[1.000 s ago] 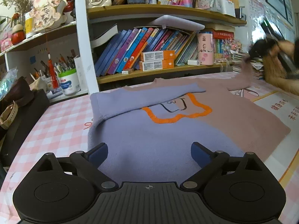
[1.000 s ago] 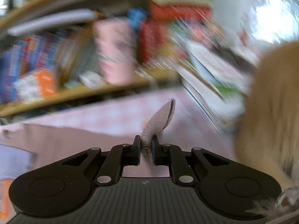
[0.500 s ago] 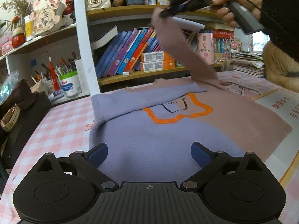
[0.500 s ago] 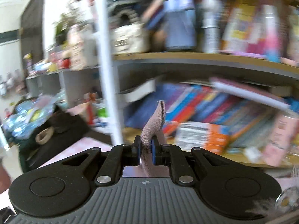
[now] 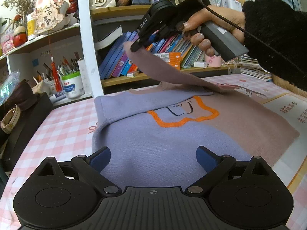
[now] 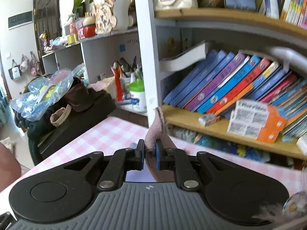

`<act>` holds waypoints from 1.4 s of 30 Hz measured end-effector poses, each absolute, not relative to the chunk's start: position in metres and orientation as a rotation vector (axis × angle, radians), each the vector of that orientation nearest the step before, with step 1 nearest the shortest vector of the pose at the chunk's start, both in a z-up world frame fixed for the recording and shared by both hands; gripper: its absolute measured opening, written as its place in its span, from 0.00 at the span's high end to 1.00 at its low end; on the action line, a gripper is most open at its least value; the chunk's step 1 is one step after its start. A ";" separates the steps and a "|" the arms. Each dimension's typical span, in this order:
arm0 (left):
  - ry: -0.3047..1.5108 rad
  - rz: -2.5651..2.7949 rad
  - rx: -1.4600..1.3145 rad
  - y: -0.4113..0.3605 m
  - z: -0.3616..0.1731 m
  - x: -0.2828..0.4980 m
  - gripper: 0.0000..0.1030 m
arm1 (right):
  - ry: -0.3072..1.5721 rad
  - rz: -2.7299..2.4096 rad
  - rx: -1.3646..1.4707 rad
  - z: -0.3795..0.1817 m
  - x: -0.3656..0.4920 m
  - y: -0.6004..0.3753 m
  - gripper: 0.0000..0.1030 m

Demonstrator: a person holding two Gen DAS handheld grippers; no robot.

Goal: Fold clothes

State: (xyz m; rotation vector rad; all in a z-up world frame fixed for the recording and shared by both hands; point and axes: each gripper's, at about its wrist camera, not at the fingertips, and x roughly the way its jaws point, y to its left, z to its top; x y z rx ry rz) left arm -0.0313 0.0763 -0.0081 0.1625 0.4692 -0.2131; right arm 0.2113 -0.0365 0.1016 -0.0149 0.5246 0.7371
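Left wrist view: the right tool pinches the mauve sleeve high so it can swing across the sweater, while the left tool waits spread wide above the hem.

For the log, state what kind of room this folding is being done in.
Probably a home study or child's room: a bookshelf crowded with children's books, a tub of pens, and a pink checked table where the sweater lies.
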 end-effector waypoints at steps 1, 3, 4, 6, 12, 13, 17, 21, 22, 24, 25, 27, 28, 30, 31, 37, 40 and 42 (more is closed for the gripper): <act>0.469 -0.214 0.160 0.077 -0.008 -0.031 0.05 | 0.533 0.749 0.009 0.101 0.212 -0.038 0.58; 0.468 -0.217 0.155 0.077 -0.008 -0.031 0.05 | 0.549 0.774 0.057 0.099 0.212 -0.042 0.41; 0.469 -0.221 0.152 0.077 -0.008 -0.031 0.05 | 0.553 0.771 0.055 0.099 0.209 -0.048 0.41; 0.470 -0.223 0.150 0.078 -0.008 -0.031 0.05 | 0.558 0.759 0.038 0.099 0.201 -0.061 0.41; 0.468 -0.222 0.145 0.078 -0.008 -0.031 0.05 | 0.668 0.635 -0.051 0.068 0.156 -0.134 0.41; 0.468 -0.221 0.145 0.078 -0.008 -0.031 0.05 | 0.687 0.607 -0.074 0.061 0.146 -0.146 0.41; 0.473 -0.212 0.153 0.077 -0.007 -0.030 0.05 | 0.734 0.501 -0.104 0.036 0.101 -0.197 0.39; 0.470 -0.181 0.162 0.075 -0.007 -0.030 0.05 | 0.762 0.451 -0.005 0.019 0.065 -0.239 0.39; 0.467 -0.173 0.160 0.076 -0.007 -0.030 0.05 | 0.764 0.449 0.003 0.016 0.058 -0.243 0.39; 0.455 -0.150 0.131 0.083 -0.005 -0.033 0.05 | 0.767 0.454 0.014 0.011 0.044 -0.251 0.39; 0.460 -0.127 0.116 0.087 -0.004 -0.034 0.05 | 0.769 0.459 0.022 0.010 0.040 -0.253 0.39; 0.473 -0.092 0.083 0.095 0.000 -0.038 0.05 | 0.771 0.465 0.036 0.008 0.036 -0.256 0.40; 0.482 -0.087 0.058 0.101 0.002 -0.040 0.05 | 0.772 0.468 0.041 0.008 0.035 -0.258 0.40; 0.502 -0.081 0.008 0.112 0.005 -0.044 0.06 | 0.774 0.473 0.052 0.007 0.033 -0.261 0.41; 0.511 -0.080 -0.013 0.116 0.006 -0.046 0.06 | 0.774 0.471 0.054 0.006 0.031 -0.264 0.42; 0.575 -0.042 -0.131 0.136 0.000 -0.047 0.54 | 0.795 0.484 0.102 -0.008 0.022 -0.277 0.62; 0.604 -0.027 -0.149 0.138 -0.006 -0.044 0.55 | 0.814 0.490 0.108 -0.016 0.020 -0.278 0.68; 0.623 -0.011 -0.148 0.138 -0.008 -0.043 0.55 | 0.807 0.495 0.112 -0.018 0.019 -0.280 0.69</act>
